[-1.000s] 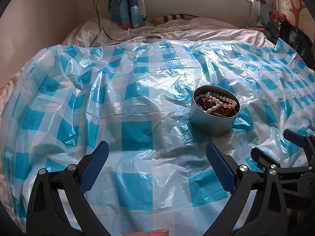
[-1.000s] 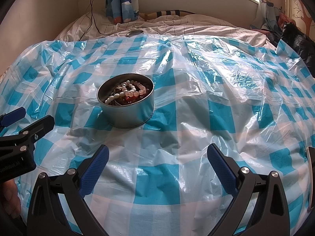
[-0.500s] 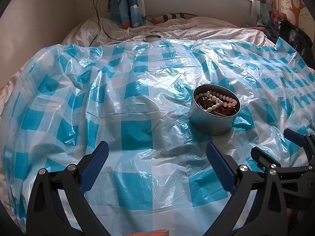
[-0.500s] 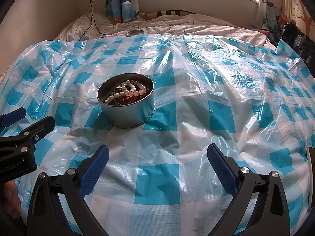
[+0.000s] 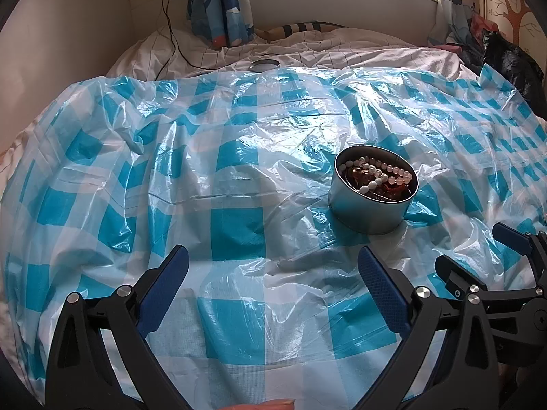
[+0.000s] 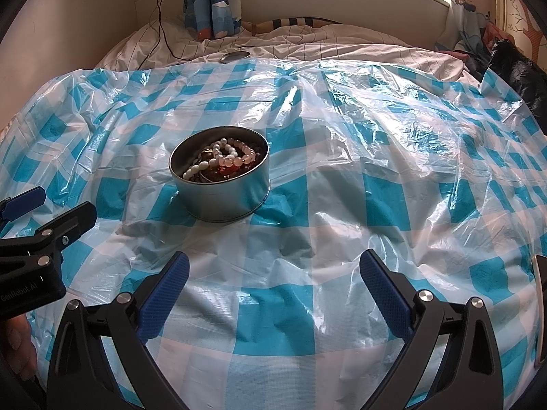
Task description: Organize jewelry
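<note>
From the left wrist view, the left tool [image 5: 273,273] hangs low over a crinkled blue-and-white checked plastic sheet [image 5: 236,157] spread across a bed, its two blue-padded fingers [image 5: 164,288] spread wide with only sheet between them. Ahead and to the right of it stands a round, open silver metal tin [image 5: 371,210], upright on the sheet. Inside the tin lies a white pearl-like bead strand [image 5: 379,175] curled over amber-brown beaded jewellery [image 5: 393,184]. The right tool [image 5: 478,256] shows at the right edge, near the tin but apart from it, fingers parted and empty. Beyond the sheet's far edge a small round silver lid [image 5: 264,65] lies flat on the pale striped bedding [image 5: 342,48], and a black cable [image 5: 171,30] runs down from a wall socket beside a blue patterned curtain [image 5: 220,3].

From the right wrist view, the right tool [image 6: 273,273] is likewise wide open, gripping nothing, its blue pads [image 6: 384,294] over bare sheet [image 6: 376,136]. The tin [image 6: 225,198] sits ahead and left of centre, well clear of both fingers, the white strand [image 6: 222,157] draped across the darker pieces within. The left tool [image 6: 48,212] enters from the left edge, short of the tin, open and empty. The lid [image 6: 235,56] rests on the bedding [image 6: 342,41] past the sheet.
</note>
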Tool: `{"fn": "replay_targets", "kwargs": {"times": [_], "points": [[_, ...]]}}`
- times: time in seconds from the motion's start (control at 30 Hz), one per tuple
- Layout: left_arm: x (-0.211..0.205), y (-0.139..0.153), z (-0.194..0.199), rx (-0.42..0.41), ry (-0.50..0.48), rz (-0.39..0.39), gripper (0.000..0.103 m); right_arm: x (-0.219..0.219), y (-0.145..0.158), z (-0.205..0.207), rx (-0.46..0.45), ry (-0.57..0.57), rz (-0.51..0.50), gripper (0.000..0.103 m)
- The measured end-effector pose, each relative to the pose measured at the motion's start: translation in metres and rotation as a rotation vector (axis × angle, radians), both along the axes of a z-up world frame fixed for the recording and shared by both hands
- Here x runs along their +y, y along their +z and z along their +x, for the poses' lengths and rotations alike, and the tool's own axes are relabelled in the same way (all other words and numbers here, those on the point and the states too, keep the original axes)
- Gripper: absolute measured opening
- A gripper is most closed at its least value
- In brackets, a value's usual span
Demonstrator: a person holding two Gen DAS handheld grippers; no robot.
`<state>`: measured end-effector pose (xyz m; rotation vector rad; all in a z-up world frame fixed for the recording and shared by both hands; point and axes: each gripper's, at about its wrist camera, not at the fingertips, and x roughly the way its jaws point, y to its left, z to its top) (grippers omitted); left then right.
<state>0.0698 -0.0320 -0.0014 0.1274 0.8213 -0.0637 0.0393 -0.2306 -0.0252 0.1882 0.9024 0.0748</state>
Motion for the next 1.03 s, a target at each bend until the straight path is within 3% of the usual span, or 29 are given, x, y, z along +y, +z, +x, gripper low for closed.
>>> {"fn": "replay_targets", "kwargs": {"times": [0.4, 0.57, 0.63, 0.7, 1.03], "points": [[0.000, 0.000, 0.001, 0.001, 0.000, 0.000, 0.095, 0.000, 0.000, 0.000, 0.000, 0.001, 0.000, 0.096], [0.007, -0.002, -0.004, -0.024, 0.010, -0.054, 0.095, 0.000, 0.000, 0.000, 0.000, 0.001, 0.000, 0.096], [0.010, 0.001, -0.012, -0.091, 0.032, -0.040, 0.094, 0.000, 0.000, 0.000, 0.000, 0.001, 0.000, 0.096], [0.011, 0.004, -0.014, -0.103, 0.029, -0.035, 0.094, 0.000, 0.000, 0.000, 0.000, 0.000, 0.000, 0.096], [0.007, 0.004, -0.006, -0.054, 0.027, 0.018, 0.095, 0.000, 0.000, 0.000, 0.001, 0.000, 0.001, 0.096]]}}
